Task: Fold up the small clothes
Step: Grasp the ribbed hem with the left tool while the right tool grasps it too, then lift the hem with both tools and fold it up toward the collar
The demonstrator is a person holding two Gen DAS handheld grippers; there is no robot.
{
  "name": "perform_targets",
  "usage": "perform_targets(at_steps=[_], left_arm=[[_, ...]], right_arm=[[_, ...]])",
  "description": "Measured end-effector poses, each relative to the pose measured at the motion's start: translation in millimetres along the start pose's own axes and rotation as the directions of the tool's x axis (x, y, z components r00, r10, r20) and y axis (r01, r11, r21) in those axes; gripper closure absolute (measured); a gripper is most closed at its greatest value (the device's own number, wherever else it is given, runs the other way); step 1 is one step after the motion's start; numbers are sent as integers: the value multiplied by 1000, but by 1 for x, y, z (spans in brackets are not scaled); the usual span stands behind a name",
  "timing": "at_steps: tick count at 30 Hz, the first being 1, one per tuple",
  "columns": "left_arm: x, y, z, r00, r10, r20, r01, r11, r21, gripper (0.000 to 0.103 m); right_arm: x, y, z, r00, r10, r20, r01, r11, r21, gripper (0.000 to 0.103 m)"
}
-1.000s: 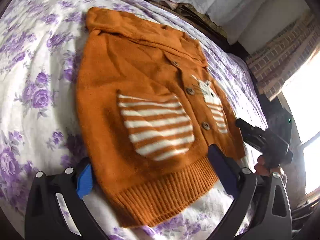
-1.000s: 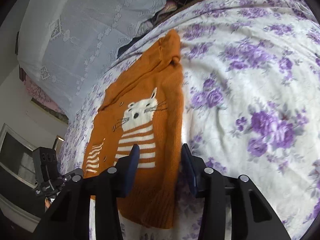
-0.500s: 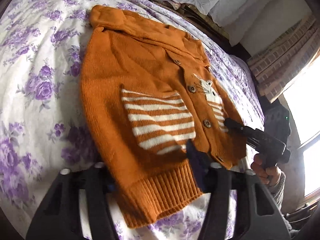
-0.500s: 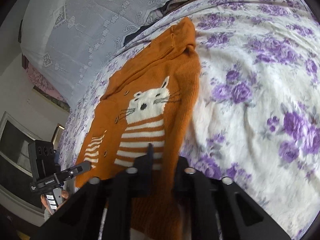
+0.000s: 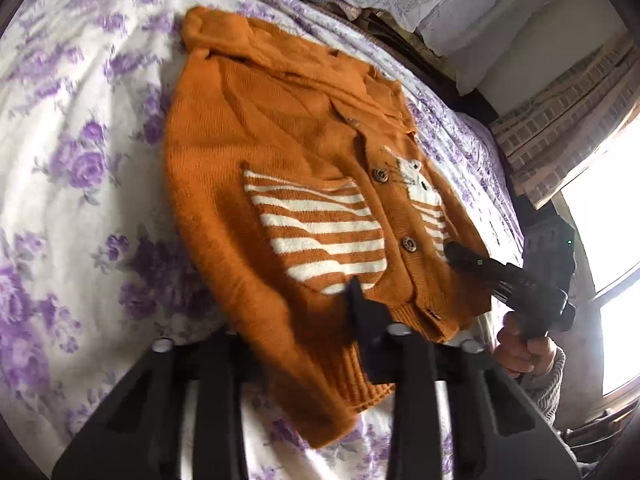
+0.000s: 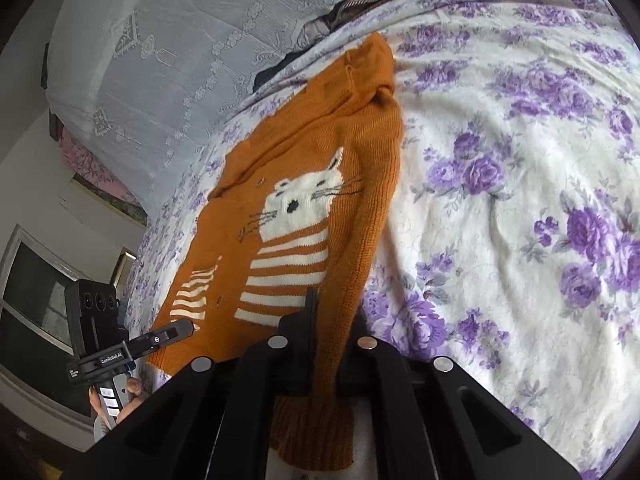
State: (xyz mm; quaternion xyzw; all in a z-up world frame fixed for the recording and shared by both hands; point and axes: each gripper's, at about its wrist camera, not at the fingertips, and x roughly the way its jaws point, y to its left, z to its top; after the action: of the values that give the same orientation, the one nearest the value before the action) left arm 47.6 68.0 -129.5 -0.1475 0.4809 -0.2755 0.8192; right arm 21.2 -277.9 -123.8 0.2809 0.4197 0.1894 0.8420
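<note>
An orange knitted cardigan [image 5: 280,152] with a white cat and striped pockets lies front up on the bed, its collar at the far end. My left gripper [image 5: 320,344] is shut on its ribbed bottom hem at one corner and lifts it. My right gripper [image 6: 324,344] is shut on the other hem corner of the cardigan [image 6: 320,184], also raised off the sheet. Each gripper shows in the other's view, the right one [image 5: 516,280] and the left one [image 6: 160,336].
The bed sheet [image 6: 520,160] is white with purple flowers. A lace-covered pile of bedding [image 6: 180,40] stands at the bed's far end. A bright window [image 5: 608,220] and a checked curtain [image 5: 560,104] lie beyond the bed's edge.
Both grippers went from open around the hem to shut on it. The hem has since risen off the sheet and the cardigan's lower part has bunched up.
</note>
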Motion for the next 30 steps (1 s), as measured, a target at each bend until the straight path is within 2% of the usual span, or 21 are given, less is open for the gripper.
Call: perform_targets(at_steps=[2,5,15,20,24,27,29,30], left_arm=[[-6,-5,0,1000,13,29,-13,1000,18,88],[-18,-6,0,998,2,61,-4,1000,25,92],[-29,-4,-12,998,14,69,-16,999,40,96],[-47,3,-31,997,-21,77,17,999,50,97],[-45,10,-44,999,-23,33,22,999,35,97],[-35,16,-44,1000,-26,-12,26,1000,4,94],[-30,19,-44,999,-25,-28,25,1000,-16,88],[-28,20,-44,999,-29,-33,29,999,-21,87]], right_arm=[[-6,3,1,1000,8,22,-8,1000,-9,98],[-17,5,1,998,36,54,-35,999,-15,98],[-31,9,-10,996,67,61,-65,997,-31,98],[-45,11,-36,993,112,45,-110,992,-54,98],[-42,6,-45,994,107,-11,-108,994,-37,97],[-38,6,-46,996,84,-40,-86,996,-34,93],[-36,9,-48,995,85,-53,-87,995,-43,80],[-37,11,-51,995,81,-55,-84,995,-57,80]])
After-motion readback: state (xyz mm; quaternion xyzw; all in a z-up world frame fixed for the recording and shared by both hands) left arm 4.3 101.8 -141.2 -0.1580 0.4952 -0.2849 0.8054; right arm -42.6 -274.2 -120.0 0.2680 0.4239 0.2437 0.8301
